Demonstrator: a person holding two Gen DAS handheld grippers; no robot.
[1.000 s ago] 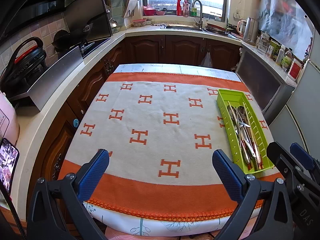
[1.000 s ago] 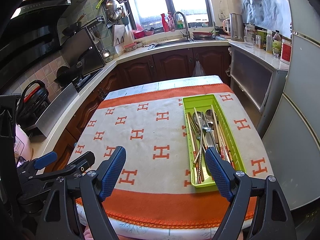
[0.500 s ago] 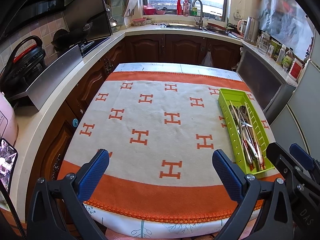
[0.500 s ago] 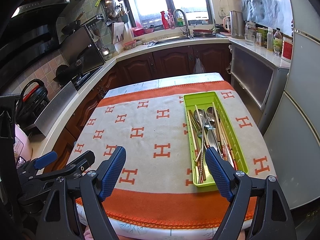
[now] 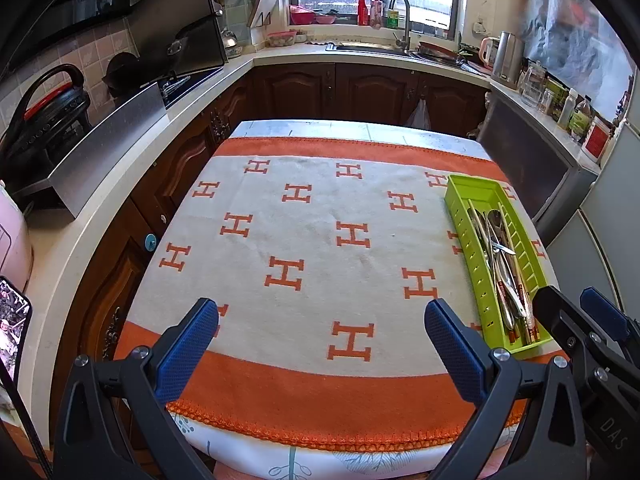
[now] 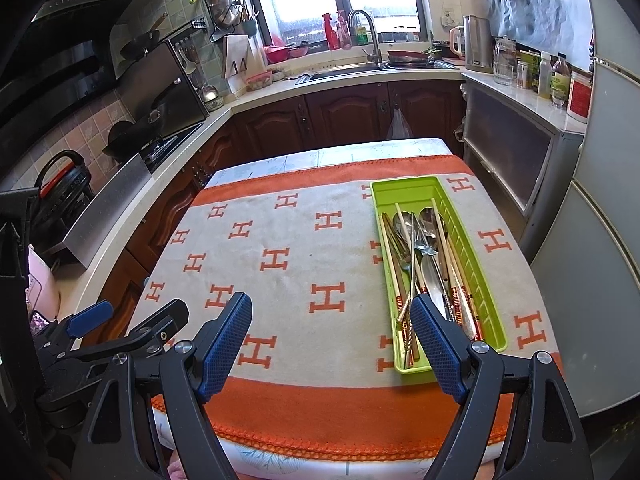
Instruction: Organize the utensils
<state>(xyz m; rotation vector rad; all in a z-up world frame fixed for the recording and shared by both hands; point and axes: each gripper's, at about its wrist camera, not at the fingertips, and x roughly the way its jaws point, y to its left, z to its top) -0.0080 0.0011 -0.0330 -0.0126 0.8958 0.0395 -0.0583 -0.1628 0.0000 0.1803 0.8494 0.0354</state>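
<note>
A lime-green plastic tray [image 5: 460, 216] [image 6: 476, 232] lies lengthwise on the right side of the table. Inside it are spoons [image 6: 426, 220] [image 5: 496, 220], chopsticks [image 6: 446, 240] and other metal utensils, piled together. My left gripper [image 5: 320, 320] hangs open above the near edge of the cloth, left of the tray, with nothing between its blue pads. In the right wrist view my right gripper [image 6: 332, 316] is open too, its right finger [image 6: 436, 340] overlapping the tray's near end. Each gripper shows at the edge of the other's view.
The table wears a white cloth [image 5: 320, 216] with orange H marks and orange borders. Kitchen counters ring it: a stove and pans [image 6: 152, 120] to the left, a sink [image 6: 360, 68] at the back, bottles and a kettle [image 6: 476, 44] to the right. A grey fridge [image 6: 600, 240] stands close on the right.
Both grippers have drifted slightly, so the table and tray shift a little in view. Both stay open, and nothing on the table has moved.
</note>
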